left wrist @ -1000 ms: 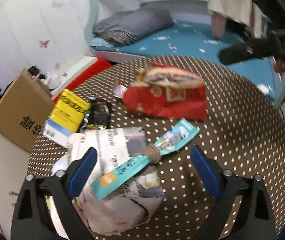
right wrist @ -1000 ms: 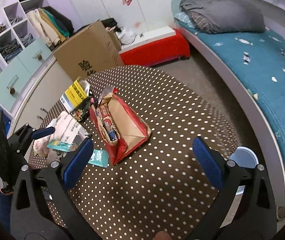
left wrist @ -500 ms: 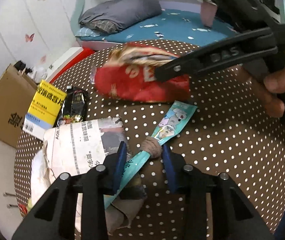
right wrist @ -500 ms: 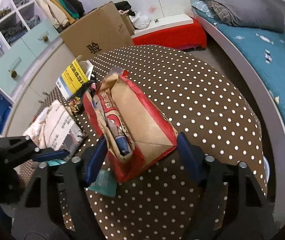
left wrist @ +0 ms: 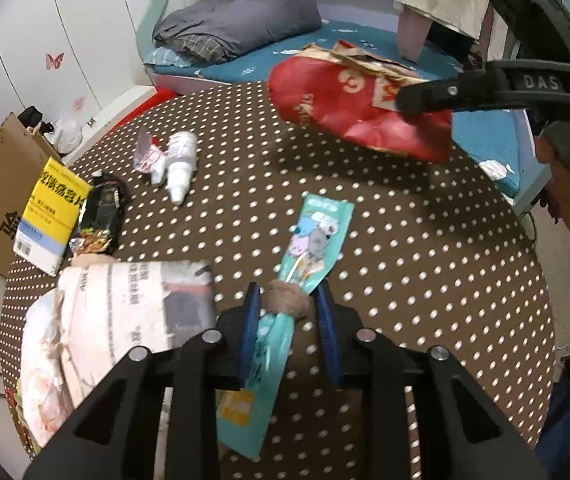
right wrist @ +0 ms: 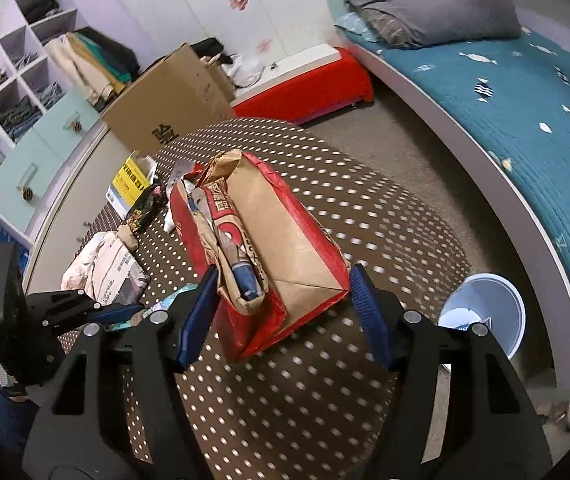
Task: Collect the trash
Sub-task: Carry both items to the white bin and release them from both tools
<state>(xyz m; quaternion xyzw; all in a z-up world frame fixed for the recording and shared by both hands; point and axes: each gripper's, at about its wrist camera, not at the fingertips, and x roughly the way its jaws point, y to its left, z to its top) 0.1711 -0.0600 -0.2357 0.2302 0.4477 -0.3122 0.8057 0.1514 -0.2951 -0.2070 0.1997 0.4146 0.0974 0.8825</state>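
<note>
My left gripper (left wrist: 288,300) is shut on a teal snack wrapper (left wrist: 317,236) with a brown band around its middle, held just above the brown dotted table (left wrist: 425,280). My right gripper (right wrist: 283,280) is shut on a red paper bag (right wrist: 285,240) lined with brown paper and holds it lifted over the table. The bag also shows in the left wrist view (left wrist: 357,108), raised at the far right. A crumpled newspaper (left wrist: 117,304), a black snack packet (left wrist: 101,216), a yellow box (left wrist: 53,208) and a small white bottle (left wrist: 179,160) lie on the table.
A pale blue bin (right wrist: 483,312) stands on the floor right of the table, by the teal bed (right wrist: 525,120). A cardboard box (right wrist: 173,104) stands beyond the table's far edge. Cabinets (right wrist: 41,140) line the left side.
My left gripper closed on the teal wrapper and lifted it off the newspaper. My right gripper closed on the red bag and raised it, which uncovered the white bottle.
</note>
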